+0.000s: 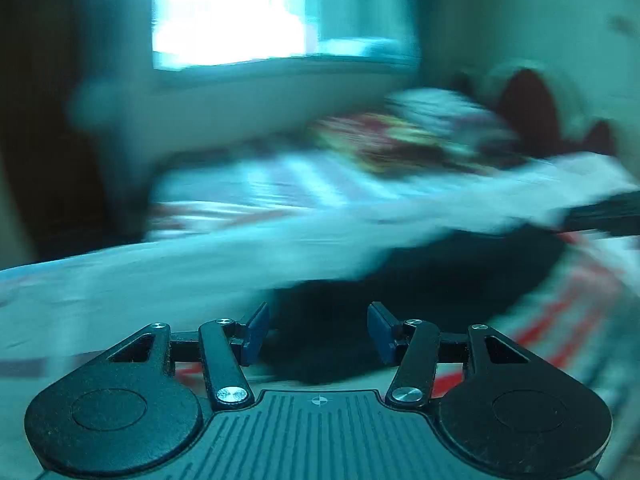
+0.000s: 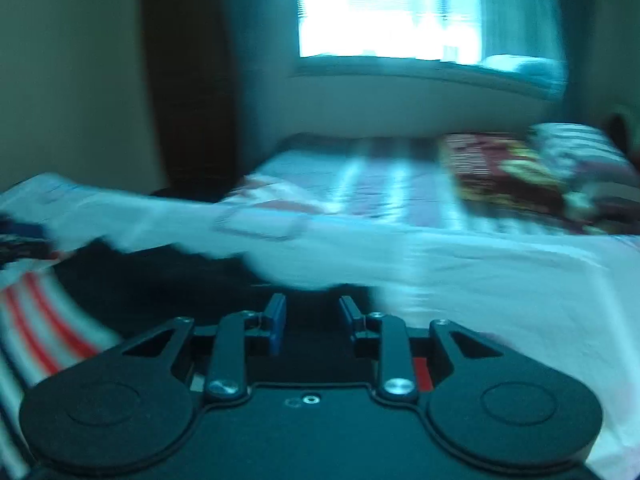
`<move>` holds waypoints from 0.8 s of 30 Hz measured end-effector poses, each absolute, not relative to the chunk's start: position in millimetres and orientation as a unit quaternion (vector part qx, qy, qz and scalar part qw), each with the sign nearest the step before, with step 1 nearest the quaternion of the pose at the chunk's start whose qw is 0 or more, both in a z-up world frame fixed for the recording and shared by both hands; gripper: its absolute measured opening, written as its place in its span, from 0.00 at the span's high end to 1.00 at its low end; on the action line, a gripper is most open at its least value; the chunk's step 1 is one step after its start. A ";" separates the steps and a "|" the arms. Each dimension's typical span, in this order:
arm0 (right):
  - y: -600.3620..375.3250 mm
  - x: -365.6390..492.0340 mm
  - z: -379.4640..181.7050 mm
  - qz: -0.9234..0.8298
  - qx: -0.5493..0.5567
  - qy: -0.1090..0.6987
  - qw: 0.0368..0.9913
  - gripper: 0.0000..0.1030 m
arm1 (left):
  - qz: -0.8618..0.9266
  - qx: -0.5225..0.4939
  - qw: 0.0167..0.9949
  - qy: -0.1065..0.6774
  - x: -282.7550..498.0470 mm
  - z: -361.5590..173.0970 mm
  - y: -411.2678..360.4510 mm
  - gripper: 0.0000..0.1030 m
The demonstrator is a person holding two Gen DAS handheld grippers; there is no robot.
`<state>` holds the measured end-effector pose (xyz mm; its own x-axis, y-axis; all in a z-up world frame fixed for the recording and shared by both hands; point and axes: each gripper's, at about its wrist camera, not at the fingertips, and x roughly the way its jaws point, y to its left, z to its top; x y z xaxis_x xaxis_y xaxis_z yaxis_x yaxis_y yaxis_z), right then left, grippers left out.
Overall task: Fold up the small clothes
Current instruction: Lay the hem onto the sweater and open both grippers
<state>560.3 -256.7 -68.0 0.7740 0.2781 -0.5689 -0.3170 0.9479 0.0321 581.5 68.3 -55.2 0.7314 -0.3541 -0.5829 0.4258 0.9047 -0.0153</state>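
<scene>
A: Nearest to us, the left gripper (image 1: 318, 330) has its 2 blue pads (image 1: 256, 334) spread wide with nothing between them. Below the gap we see a dark garment (image 1: 420, 276) lying on the bed.

B: On our side, the right gripper (image 2: 311, 322) also stands parted, narrower than yours, and empty. The same dark garment (image 2: 168, 280) lies just ahead and to the left of its pads (image 2: 277, 324).

A: A white garment (image 1: 280, 240) stretches over the dark one's far edge; blur hides whether they touch.

B: We see that white garment (image 2: 360, 248) crossing our view too. A red-striped sheet (image 2: 40, 320) covers the bed at the left.

A: Farther off, a patterned red blanket (image 1: 384, 140) is bundled near the wall.

B: Behind everything, 1 bright window (image 2: 388, 8).
</scene>
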 end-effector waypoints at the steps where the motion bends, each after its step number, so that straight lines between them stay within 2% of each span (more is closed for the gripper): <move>1: -240.8 562.4 -69.8 0.177 -0.042 0.301 0.936 0.70 | -0.236 0.063 0.919 0.310 583.1 -55.5 52.4 0.48; 2: -224.9 565.4 -72.6 0.190 -0.047 0.304 0.932 0.65 | -0.264 0.065 0.906 0.324 585.7 -57.9 34.3 0.48; 3: -210.7 569.1 -75.8 0.203 -0.047 0.308 0.928 0.53 | -0.276 0.069 0.901 0.329 586.8 -61.1 20.7 0.48; 4: -199.4 572.0 -79.3 0.215 -0.047 0.309 0.925 0.48 | -0.272 0.073 0.903 0.326 587.3 -64.8 10.6 0.48; 6: -180.5 577.7 -87.6 0.216 -0.073 0.316 0.921 0.48 | -0.261 0.060 0.900 0.344 595.0 -74.9 2.2 0.48; 8: -171.4 584.6 -98.7 0.213 -0.117 0.356 0.902 0.54 | -0.238 0.070 0.900 0.358 599.9 -86.8 7.2 0.48; 11: -198.7 578.6 -102.4 0.197 -0.149 0.353 0.902 0.54 | -0.206 0.091 0.908 0.354 592.0 -91.4 36.7 0.45; 13: -241.1 576.2 -96.5 0.183 -0.119 0.363 0.906 0.46 | -0.197 0.109 0.910 0.347 579.4 -90.9 60.4 0.38; 16: -281.3 573.6 -93.2 0.158 -0.104 0.366 0.911 0.43 | -0.185 0.110 0.914 0.345 574.2 -89.7 82.6 0.37; 17: -284.1 571.9 -89.9 0.159 -0.093 0.365 0.912 0.45 | -0.182 0.107 0.914 0.347 574.5 -87.4 83.3 0.37; 18: -282.8 568.1 -84.0 0.152 -0.085 0.354 0.919 0.58 | -0.171 0.114 0.915 0.348 572.5 -82.9 79.8 0.37; 19: -278.7 560.7 -76.9 0.155 -0.079 0.339 0.924 0.62 | -0.165 0.122 0.918 0.340 566.3 -75.0 73.5 0.37; 21: -261.5 539.7 -66.4 0.198 -0.075 0.319 0.924 0.62 | -0.202 0.101 0.919 0.323 553.8 -61.9 58.4 0.37; 24: -216.7 516.3 -74.9 0.276 -0.120 0.329 0.895 0.57 | -0.259 0.119 0.905 0.315 536.6 -57.7 17.9 0.37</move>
<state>516.3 -216.7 -74.9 0.6315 0.4147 -0.6552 -0.5721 0.8195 -0.0326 536.6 17.9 -57.7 0.6665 -0.3943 -0.6327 0.5445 0.8371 0.0519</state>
